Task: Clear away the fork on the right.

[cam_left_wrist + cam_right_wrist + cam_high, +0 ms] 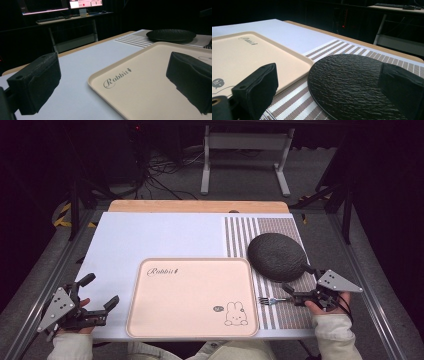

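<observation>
Jaws spread on left gripper (pixel 98 294), beside tray's left edge | beige tray (pixel 192 296) flat on counter (pixel 150 235) | fork (pixel 271 300) on striped mat (pixel 240 232) | black plate (pixel 276 256) behind | right gripper (pixel 300 285) jaws spread, empty, at fork's handle end.

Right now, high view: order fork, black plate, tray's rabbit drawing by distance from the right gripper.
1. fork: just left of the right gripper, on the striped mat.
2. black plate: beyond it, farther back.
3. rabbit drawing: leftward, tray's near-right corner.
</observation>
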### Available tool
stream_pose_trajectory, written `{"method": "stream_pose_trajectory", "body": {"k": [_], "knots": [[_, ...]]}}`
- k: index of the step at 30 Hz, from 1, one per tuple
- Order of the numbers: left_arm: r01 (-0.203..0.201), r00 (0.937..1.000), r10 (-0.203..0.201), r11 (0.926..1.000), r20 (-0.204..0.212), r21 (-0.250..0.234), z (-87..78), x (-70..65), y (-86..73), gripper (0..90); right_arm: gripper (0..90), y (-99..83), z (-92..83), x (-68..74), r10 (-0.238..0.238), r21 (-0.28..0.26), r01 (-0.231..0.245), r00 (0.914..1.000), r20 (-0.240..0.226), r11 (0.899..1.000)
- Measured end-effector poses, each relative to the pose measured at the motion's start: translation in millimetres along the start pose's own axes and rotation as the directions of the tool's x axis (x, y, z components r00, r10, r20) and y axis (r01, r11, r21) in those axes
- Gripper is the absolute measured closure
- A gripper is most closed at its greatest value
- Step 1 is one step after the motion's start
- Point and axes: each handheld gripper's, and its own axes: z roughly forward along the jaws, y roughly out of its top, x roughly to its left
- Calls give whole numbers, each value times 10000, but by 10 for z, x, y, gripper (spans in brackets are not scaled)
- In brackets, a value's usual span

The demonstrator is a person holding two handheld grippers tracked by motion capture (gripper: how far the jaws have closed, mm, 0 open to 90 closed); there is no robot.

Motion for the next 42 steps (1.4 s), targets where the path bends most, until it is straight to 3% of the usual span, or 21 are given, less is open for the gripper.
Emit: {"method": "stream_pose_trajectory", "body": {"k": [14, 18, 29, 32, 33, 34, 37, 38, 39, 42], "knots": [[73, 10000, -73, 9999, -32, 116, 21, 0, 7, 1, 38, 100, 7, -27, 227, 128, -227, 9997, 1, 9997], [79, 10000, -78, 9999, -28, 133, 26, 4, 5, 1, 39, 168, 88, -26, 378, 313, -369, 9989, -288, 9988], [109, 9999, -108, 9998, -62, 139, 33, 3, -1, 0, 40, 315, 248, -30, 184, 793, -124, 9970, -755, 9968], [132, 9999, -131, 9998, -68, 159, 30, 3, -1, 0, 24, 375, 248, -57, -7, 961, 136, 9911, -1330, 9953], [132, 9999, -131, 9998, -75, 140, 32, 2, -2, 0, 24, 375, 248, -57, -7, 961, 136, 9911, -1330, 9953], [122, 9999, -121, 9998, -55, 168, 31, 4, 0, 0, 36, 421, 255, -53, -188, 1228, 394, 9862, -1644, 9916], [116, 9999, -115, 9998, -70, 186, 35, 2, 1, 0, 43, 466, 269, -57, -318, 1676, 640, 9816, -1881, 9838], [110, 9999, -109, 9998, -65, 188, 37, 1, 0, 0, 56, 506, 280, -66, -464, 2149, 910, 9778, -2042, 9724], [111, 9999, -110, 9998, -59, 187, 38, 0, 0, 0, 56, 506, 280, -66, -464, 2149, 910, 9778, -2042, 9724], [112, 9999, -111, 9997, -59, 196, 38, 0, 0, 0, 83, 570, 298, -79, -847, 2813, 1506, 9687, -2332, 9477]]}}
